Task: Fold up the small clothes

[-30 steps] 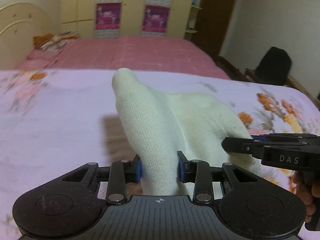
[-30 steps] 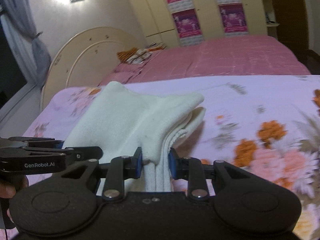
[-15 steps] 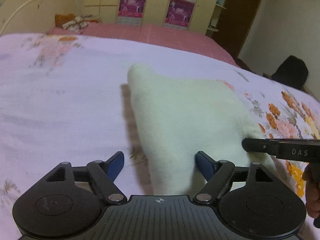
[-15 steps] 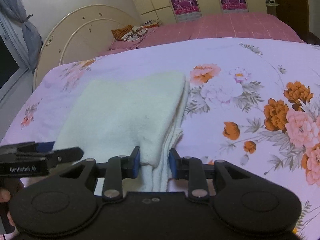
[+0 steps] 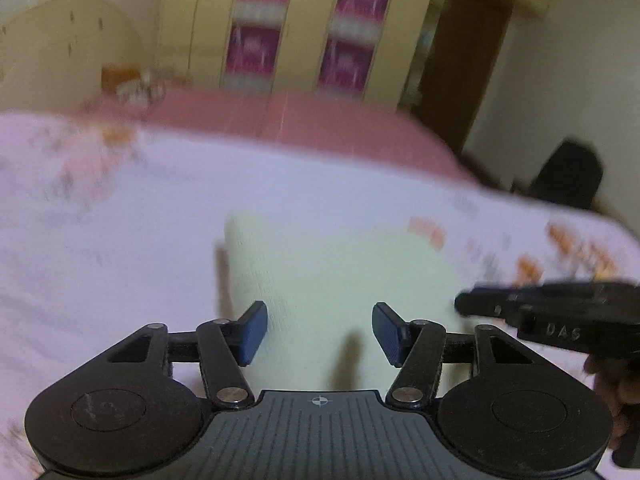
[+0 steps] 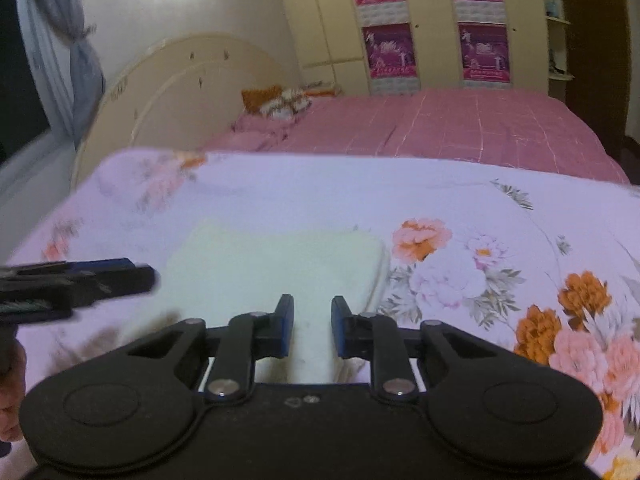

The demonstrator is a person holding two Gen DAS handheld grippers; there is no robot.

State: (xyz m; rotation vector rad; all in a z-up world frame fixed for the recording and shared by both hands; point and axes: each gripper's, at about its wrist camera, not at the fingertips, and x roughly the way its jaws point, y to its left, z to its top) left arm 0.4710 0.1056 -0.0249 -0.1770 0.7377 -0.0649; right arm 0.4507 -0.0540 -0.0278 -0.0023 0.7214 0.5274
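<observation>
A cream-white folded small garment lies flat on the floral sheet; it also shows in the right wrist view. My left gripper is open, its blue pads apart above the garment's near edge, holding nothing. My right gripper is open by a narrow gap above the garment's near edge, holding nothing. The right gripper shows at the right of the left wrist view. The left gripper shows at the left of the right wrist view. The left wrist view is blurred.
The lilac floral sheet covers the work surface. Behind it is a pink bed with a cream headboard and pillows. A wardrobe with purple posters stands at the back. A dark chair is at the right.
Both grippers have let go of the garment. It dropped from hanging to lying flat. The left opened first, then the right. Both grippers have risen and pulled back a little.
</observation>
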